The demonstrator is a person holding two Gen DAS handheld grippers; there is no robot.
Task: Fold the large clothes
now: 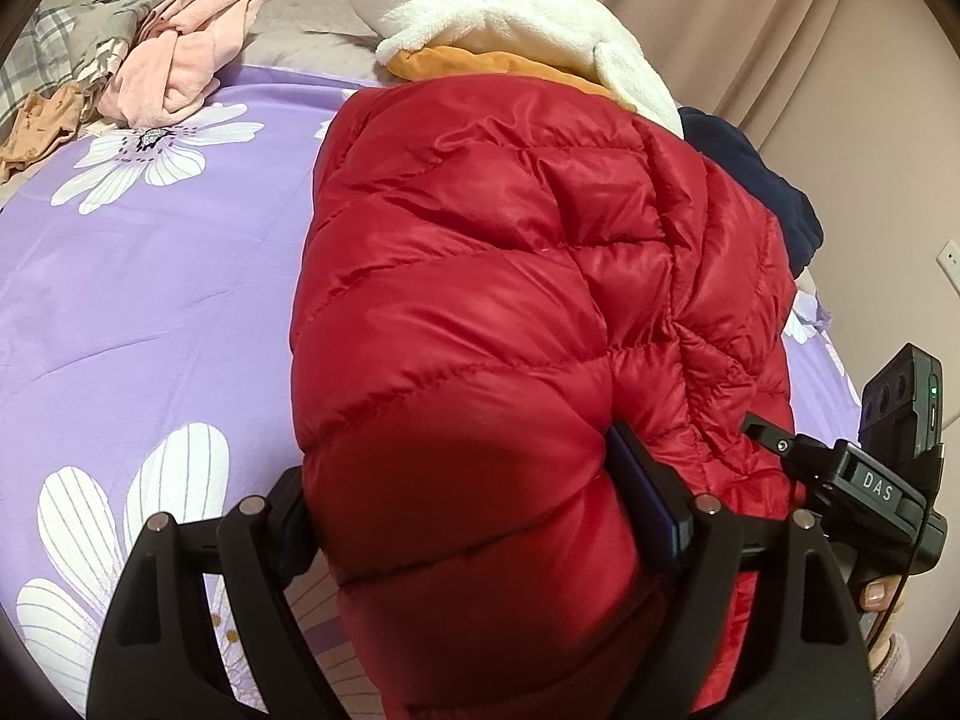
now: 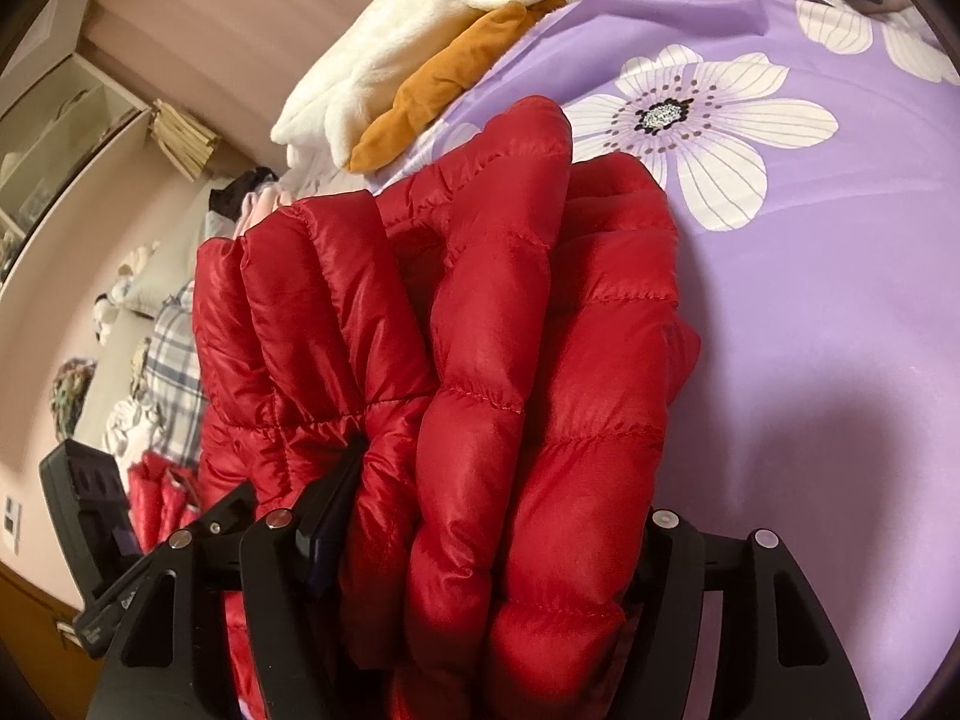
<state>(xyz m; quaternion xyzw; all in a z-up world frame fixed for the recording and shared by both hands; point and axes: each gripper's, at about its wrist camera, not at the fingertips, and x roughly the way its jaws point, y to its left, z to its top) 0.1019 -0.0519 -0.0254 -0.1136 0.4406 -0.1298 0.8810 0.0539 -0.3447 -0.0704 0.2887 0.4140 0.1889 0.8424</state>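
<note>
A red quilted puffer jacket [image 1: 492,276] lies bunched on the purple flowered bedspread [image 1: 150,300]. My left gripper [image 1: 474,528] is shut on a thick fold of the jacket, its black fingers pressing both sides. My right gripper [image 2: 480,540] is shut on several layers of the same jacket [image 2: 480,330], held up above the bedspread [image 2: 810,330]. The right gripper's body [image 1: 876,480] shows at the right edge of the left wrist view, close beside the jacket.
A white fleece [image 1: 498,6] over an orange garment [image 1: 480,63] lies behind the jacket, with a dark navy item [image 1: 756,174] to the right. A pile of pink, grey and plaid clothes [image 1: 150,66] sits far left. Wall and curtains stand behind.
</note>
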